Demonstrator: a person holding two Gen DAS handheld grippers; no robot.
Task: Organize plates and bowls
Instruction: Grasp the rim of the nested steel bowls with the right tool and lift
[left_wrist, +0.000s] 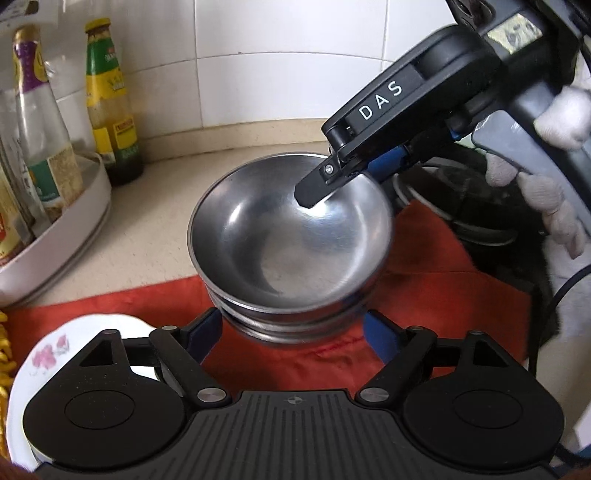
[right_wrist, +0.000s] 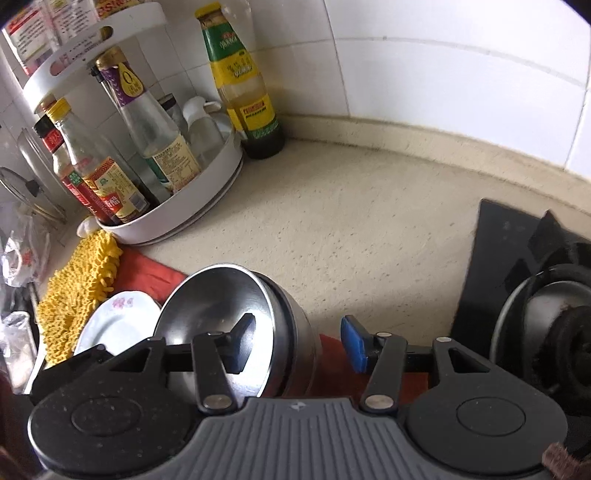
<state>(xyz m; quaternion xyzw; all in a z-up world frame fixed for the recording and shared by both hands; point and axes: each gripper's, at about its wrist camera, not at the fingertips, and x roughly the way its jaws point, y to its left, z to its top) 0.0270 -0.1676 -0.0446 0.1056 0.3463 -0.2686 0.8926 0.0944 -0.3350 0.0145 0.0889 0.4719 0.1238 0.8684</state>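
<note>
Two hand-held grippers, left (left_wrist: 291, 326) and right (right_wrist: 291, 347), are both released around the stacked bowls (left_wrist: 290, 236); withdraw slowly, without tipping them.

Bowls (left_wrist: 291, 236): bare silver steel, stacked, brushed sheen inside with a white glare spot. Cloth (left_wrist: 436, 306) under them: solid red-orange. Plate (left_wrist: 48, 354): white with small pink flower print. Mop-like pad (right_wrist: 79, 284): bright yellow, shaggy loops. Counter (right_wrist: 354, 221): cream with fine speckle. Wall tiles (right_wrist: 443, 62): plain white, pale grey grout. Bottle rack (right_wrist: 184, 206): white. Tall sauce bottle (right_wrist: 243, 85): green and yellow label, yellow cap, dark liquid at the base. Left gripper (left_wrist: 291, 332): black body, blue pads. Right gripper (right_wrist: 295, 345): same black and blue. Glove (left_wrist: 546, 177): white knit. Stove (right_wrist: 535, 295): black.
</note>
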